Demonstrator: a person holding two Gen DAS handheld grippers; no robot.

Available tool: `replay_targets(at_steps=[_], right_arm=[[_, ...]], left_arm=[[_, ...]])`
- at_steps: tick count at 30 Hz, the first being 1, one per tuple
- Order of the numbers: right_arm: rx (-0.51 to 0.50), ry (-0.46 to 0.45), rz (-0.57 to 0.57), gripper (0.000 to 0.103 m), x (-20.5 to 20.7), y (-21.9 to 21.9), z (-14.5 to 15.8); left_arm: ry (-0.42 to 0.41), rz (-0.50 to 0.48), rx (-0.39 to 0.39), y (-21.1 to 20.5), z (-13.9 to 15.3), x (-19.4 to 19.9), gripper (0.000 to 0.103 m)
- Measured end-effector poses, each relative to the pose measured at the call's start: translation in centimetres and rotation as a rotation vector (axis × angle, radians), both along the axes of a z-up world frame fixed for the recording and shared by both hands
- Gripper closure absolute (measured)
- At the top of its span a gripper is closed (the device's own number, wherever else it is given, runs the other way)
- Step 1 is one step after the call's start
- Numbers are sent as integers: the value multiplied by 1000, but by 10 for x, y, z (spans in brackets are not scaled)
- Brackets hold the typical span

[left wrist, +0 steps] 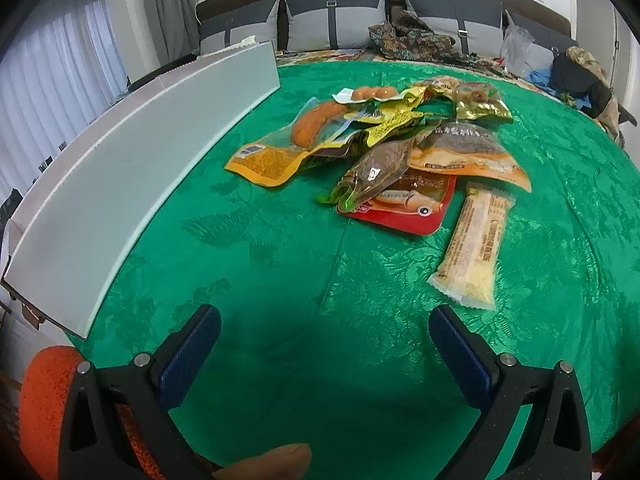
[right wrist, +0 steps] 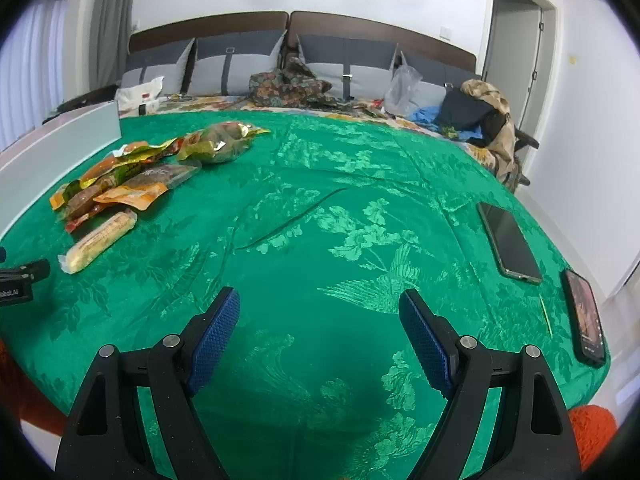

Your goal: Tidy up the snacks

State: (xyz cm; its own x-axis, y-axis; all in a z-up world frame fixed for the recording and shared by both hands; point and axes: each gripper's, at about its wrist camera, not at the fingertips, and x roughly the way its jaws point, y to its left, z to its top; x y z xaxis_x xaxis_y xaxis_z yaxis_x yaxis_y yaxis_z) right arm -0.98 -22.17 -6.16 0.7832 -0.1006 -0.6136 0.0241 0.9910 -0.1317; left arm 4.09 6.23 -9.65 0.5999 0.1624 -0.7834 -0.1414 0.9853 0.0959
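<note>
A green brocade cloth (left wrist: pixel 280 248) covers the surface. A long white box (left wrist: pixel 132 164) stands along its left edge, well apart from two dark phones (right wrist: pixel 510 242) lying near the right edge. The snack pile (left wrist: pixel 384 148) lies at mid-cloth beside the box wall: an orange sausage pouch (left wrist: pixel 280 148), a red pack (left wrist: pixel 408 208) partly buried under brown and orange pouches, and a gold pack (left wrist: pixel 480 104) at the far end. A pale yellow bar (left wrist: pixel 474 248) lies at the near right edge of the pile, its far end touching it. Package print is too blurred to read, and the box interior is hidden. Behind the cloth, grey cushions (left wrist: pixel 336 16), crumpled patterned fabric and a plastic bag are visible. The left claw (left wrist: pixel 324 320) is spread wide, holding nothing, above bare cloth short of the pile. The right claw (right wrist: pixel 320 300) is likewise spread wide and empty over bare cloth, well apart from the snacks.
</note>
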Motion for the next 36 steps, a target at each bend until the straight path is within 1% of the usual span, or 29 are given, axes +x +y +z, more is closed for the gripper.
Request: replay_targets(at_steps=[11, 17, 33, 36], right_arm=[[3, 6, -2, 18, 0, -1, -2], [4, 8, -2, 18, 1, -1, -2], [3, 22, 4, 18, 1, 0, -4], [21, 38, 0, 18, 4, -3, -5]], left_arm=[[30, 0, 0, 2, -6, 2, 0], [32, -1, -5, 3, -8, 3, 0], [49, 1, -76, 12, -11, 7, 0], [56, 3, -104, 15, -12, 8, 0]])
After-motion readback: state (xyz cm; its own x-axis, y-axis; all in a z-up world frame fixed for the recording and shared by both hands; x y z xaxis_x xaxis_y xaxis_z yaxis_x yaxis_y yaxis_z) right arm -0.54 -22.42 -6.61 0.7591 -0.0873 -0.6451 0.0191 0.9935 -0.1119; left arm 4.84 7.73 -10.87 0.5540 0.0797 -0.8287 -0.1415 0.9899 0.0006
